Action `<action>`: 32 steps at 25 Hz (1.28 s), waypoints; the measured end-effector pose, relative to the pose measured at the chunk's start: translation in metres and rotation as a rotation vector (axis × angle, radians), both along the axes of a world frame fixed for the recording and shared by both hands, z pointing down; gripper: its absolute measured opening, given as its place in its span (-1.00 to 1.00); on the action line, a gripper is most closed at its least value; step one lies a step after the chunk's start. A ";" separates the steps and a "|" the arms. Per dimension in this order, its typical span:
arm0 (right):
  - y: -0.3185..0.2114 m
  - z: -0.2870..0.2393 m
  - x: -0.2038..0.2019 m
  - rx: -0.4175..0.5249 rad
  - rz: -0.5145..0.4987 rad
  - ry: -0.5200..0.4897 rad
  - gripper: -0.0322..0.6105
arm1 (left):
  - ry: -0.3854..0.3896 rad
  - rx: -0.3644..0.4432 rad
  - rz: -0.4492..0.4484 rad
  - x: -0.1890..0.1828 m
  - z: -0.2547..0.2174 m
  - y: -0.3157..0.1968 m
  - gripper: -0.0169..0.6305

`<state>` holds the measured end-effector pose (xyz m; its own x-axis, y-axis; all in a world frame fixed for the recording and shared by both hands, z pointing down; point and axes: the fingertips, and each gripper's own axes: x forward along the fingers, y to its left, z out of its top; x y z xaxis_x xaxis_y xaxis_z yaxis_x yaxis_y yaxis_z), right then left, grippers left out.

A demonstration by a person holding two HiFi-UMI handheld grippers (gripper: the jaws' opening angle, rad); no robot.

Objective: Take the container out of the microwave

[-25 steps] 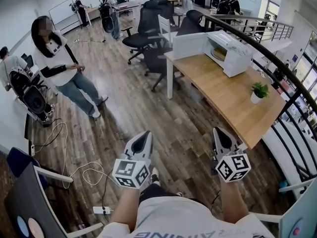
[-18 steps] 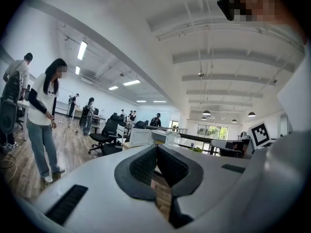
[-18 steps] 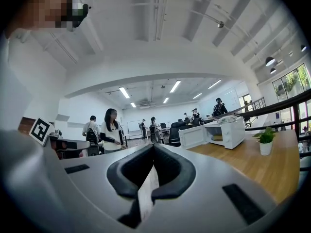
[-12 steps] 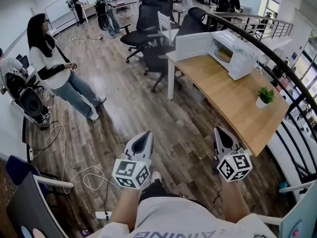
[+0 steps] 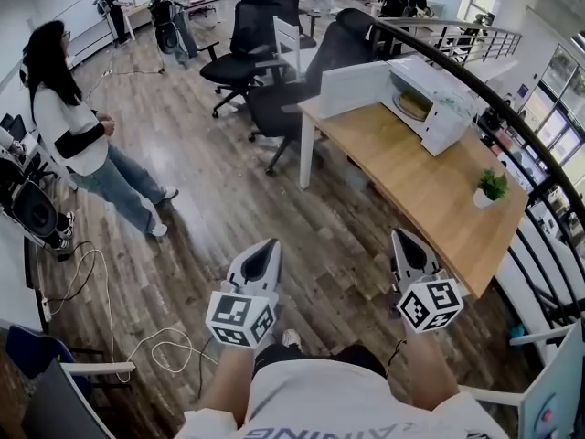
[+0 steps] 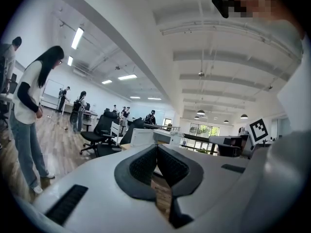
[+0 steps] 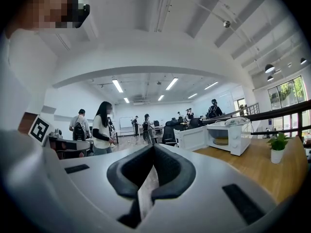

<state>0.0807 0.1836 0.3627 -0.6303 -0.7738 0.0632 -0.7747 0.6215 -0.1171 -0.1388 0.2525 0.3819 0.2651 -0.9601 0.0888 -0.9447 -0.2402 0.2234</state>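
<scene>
Inside the microwave [image 5: 437, 99] we make out only a tan shape, the container [image 5: 413, 105] — too small to tell its form or whether it has a lid. The far people [image 5: 169, 7] are too small to tell apart. Both forearms [image 5: 227, 380] run off the head view's bottom edge — so does a dark chair back [image 5: 55, 402] at lower left.

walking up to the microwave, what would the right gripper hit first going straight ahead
Nothing close: the right gripper points over open floor left of the table; the black office chair far ahead looks first, depth unclear.
</scene>
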 end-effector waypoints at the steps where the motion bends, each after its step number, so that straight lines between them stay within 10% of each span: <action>1: -0.004 0.001 -0.006 -0.002 0.004 0.004 -0.83 | -0.001 -0.001 0.006 -0.005 0.001 -0.005 -0.84; 18: -0.120 0.007 -0.037 -0.030 0.017 0.003 -0.83 | 0.000 -0.007 0.035 -0.036 -0.003 -0.122 -0.84; 32: -0.304 0.014 0.031 -0.067 0.063 -0.023 -0.83 | -0.013 -0.019 0.071 0.023 -0.011 -0.312 -0.84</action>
<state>0.1120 -0.1203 0.3767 -0.5825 -0.8065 0.1018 -0.8085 0.5619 -0.1750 -0.1159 -0.0591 0.3712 0.3314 -0.9369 0.1110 -0.9282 -0.3026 0.2167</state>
